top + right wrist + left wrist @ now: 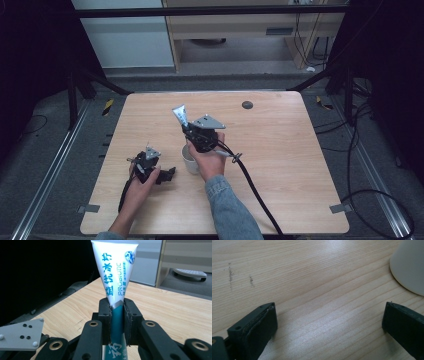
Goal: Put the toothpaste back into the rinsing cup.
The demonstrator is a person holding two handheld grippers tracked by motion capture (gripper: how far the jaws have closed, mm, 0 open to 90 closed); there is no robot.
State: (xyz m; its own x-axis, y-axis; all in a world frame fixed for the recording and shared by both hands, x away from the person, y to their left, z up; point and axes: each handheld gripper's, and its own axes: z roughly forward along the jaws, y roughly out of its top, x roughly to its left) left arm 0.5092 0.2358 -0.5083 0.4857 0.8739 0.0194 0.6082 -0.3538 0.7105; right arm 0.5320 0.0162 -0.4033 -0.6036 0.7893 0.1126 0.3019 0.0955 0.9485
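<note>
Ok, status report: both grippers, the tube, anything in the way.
Right gripper shut on toothpaste tube, crimped end up. Left gripper open, low over table. White cup beside the right hand. Nothing blocking.

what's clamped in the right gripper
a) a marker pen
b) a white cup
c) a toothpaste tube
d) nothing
c: in the right gripper view the right gripper has its jaws pressed shut on a white and teal toothpaste tube, whose flat crimped end points up.
</note>
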